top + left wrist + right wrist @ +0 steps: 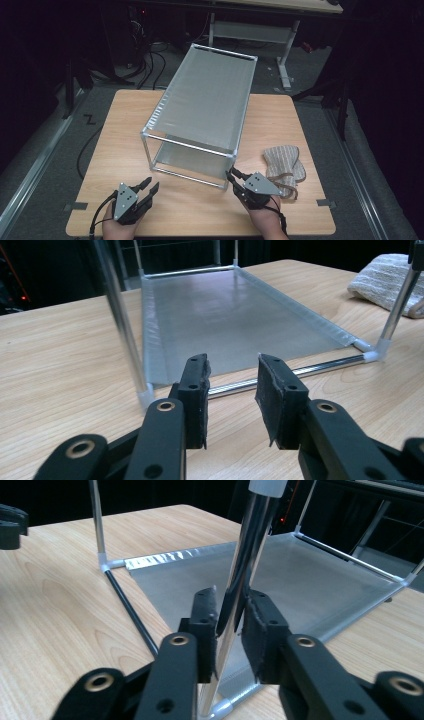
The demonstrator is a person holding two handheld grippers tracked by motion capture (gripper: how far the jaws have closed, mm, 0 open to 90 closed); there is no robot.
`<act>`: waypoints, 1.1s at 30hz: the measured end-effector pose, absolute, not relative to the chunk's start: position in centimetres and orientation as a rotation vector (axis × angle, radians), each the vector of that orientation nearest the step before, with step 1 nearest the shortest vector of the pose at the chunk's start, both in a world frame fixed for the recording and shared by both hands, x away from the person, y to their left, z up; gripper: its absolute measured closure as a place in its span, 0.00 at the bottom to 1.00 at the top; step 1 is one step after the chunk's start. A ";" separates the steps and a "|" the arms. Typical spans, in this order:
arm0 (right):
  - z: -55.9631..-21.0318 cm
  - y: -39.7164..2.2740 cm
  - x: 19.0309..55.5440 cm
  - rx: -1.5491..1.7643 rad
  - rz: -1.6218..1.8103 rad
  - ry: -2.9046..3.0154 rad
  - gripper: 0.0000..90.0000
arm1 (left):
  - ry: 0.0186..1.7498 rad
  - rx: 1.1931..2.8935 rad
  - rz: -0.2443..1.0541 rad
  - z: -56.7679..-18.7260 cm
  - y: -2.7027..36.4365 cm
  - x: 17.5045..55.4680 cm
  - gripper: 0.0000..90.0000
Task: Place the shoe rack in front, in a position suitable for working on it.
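A metal-framed rack [200,105] with two grey mesh shelves stands in the middle of the wooden table [125,135]. My right gripper [231,173] is at the rack's front right corner. In the right gripper view its jaws [231,605] stand close on either side of the upright corner post [250,545], with a thin gap showing, so it is open around the post. My left gripper [151,184] hovers open near the table's front edge, left of the rack. Its jaws [232,370] point at the lower shelf [235,310] and the front rail, with nothing between them.
A beige knitted cloth item with a brown strap [285,162] lies on the table just right of the right gripper, also seen past the corner post [385,280]. Bare wood flanks the rack. Behind the table are cables and a desk frame [285,55].
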State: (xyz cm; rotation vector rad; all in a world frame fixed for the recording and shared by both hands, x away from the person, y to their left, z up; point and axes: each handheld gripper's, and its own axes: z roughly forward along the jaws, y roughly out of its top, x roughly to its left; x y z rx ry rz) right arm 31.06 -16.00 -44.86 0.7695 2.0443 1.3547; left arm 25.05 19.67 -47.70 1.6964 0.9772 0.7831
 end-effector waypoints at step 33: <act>-45.1 -27.3 31.6 1.199 1.297 1.725 0.67 | 0.748 1.748 0.539 -46.2 6.2 29.3 0.64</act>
